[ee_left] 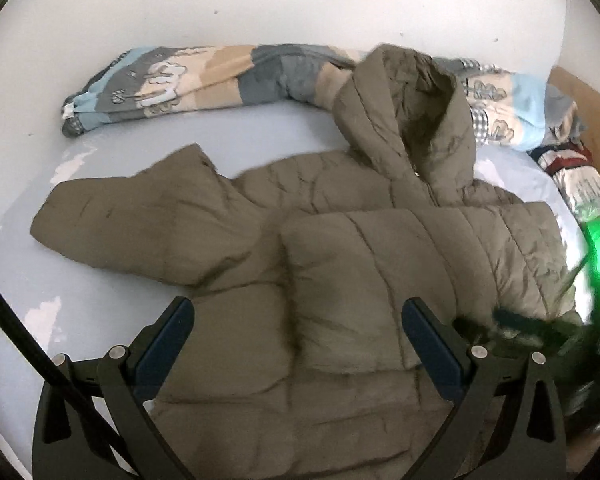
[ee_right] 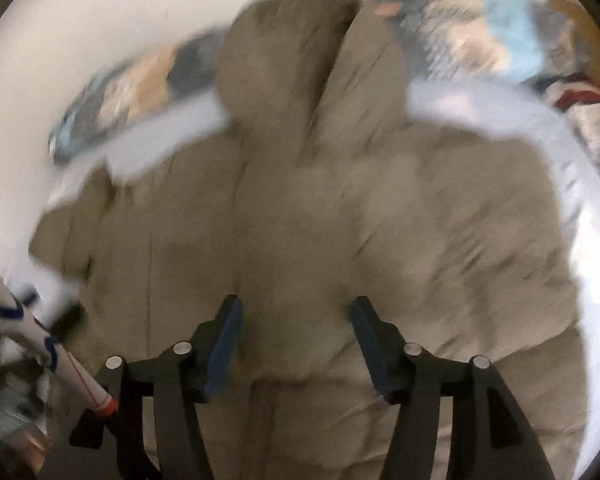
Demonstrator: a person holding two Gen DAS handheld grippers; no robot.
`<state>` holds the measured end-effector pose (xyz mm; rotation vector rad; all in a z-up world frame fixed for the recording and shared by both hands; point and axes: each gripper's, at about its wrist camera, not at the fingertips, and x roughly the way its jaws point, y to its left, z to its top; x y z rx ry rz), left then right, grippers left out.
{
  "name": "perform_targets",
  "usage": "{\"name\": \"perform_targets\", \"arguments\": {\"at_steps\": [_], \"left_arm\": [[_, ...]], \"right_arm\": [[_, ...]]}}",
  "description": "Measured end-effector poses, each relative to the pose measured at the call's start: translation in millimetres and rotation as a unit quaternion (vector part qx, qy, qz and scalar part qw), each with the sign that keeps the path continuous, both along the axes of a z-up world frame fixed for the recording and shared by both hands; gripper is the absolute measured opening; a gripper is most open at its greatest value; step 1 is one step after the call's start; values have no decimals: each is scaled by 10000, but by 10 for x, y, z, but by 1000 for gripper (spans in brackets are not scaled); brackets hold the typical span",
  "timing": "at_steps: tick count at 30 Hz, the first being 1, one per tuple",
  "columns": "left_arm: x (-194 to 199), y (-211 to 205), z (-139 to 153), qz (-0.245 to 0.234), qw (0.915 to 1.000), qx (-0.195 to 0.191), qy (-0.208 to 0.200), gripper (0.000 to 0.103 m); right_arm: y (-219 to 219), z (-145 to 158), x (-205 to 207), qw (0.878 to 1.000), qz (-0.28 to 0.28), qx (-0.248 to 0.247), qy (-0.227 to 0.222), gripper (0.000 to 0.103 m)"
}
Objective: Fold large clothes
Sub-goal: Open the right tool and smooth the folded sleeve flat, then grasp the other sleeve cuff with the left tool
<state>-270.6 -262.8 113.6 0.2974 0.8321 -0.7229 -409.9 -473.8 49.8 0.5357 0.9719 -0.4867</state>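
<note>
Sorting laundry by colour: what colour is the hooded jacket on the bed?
The jacket is olive-brown, plain and quilted; clearest in the left wrist view.

Olive-brown quilted hooded jacket [ee_left: 380,248] lay spread flat, hood farthest from the open jaws, one sleeve stretched out left, the other folded across the chest, body directly beneath and between both pairs.

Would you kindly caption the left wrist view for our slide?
Open left gripper above an olive puffer jacket on a pale blue bed sheet, one sleeve spread sideways.
</note>
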Motion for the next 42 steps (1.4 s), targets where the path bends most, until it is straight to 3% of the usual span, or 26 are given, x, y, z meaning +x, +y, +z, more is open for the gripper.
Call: {"name": "perform_targets", "arguments": {"at_steps": [1, 4, 11, 15, 20, 22, 25, 29, 33, 35, 38, 42], "left_arm": [[43, 57, 36, 34, 10000, -48, 35, 103], [187, 209, 139, 149, 9995, -239, 134, 103], [686, 711, 299, 677, 9954, -601, 323, 103], [1045, 1008, 299, 1044, 9924, -584, 286, 103], [1618, 1456, 213, 1633, 9856, -416, 138, 103], [1952, 1693, 121, 2044, 9775, -456, 259, 103], [2415, 1996, -65, 2450, 9638, -731, 752, 103], [2847, 2312, -299, 2790, 9455, -1109, 1258, 103], [3168, 2614, -517, 3181, 9170, -1746, 1655, 99], [3284, 2701, -617, 3259, 9071, -1973, 1793, 94], [3446, 2755, -737, 3258, 8971, -2242, 1970, 85], [3608, 2754, -847, 3266, 8883, -2544, 1986, 84]], "right_arm": [[54, -72, 25, 9998, 36, -71, 197, 64], [183, 63, -28, 9993, 5, -337, 145, 64], [599, 715, -563, 9960, -158, -100, -872, 66], [751, 714, -658, 9937, -190, 24, -1107, 70], [654, 617, -586, 9953, 0, 5, -972, 70], [579, 628, -636, 9949, -23, -9, -1008, 70], [446, 609, -672, 9953, -72, -33, -965, 70], [309, 589, -730, 9955, -93, 8, -941, 70], [203, 561, -750, 9951, -146, 144, -967, 70], [181, 532, -733, 9951, -163, 195, -960, 70], [203, 498, -694, 9956, -129, 166, -908, 70], [226, 465, -669, 9958, -94, 154, -894, 70]]}}
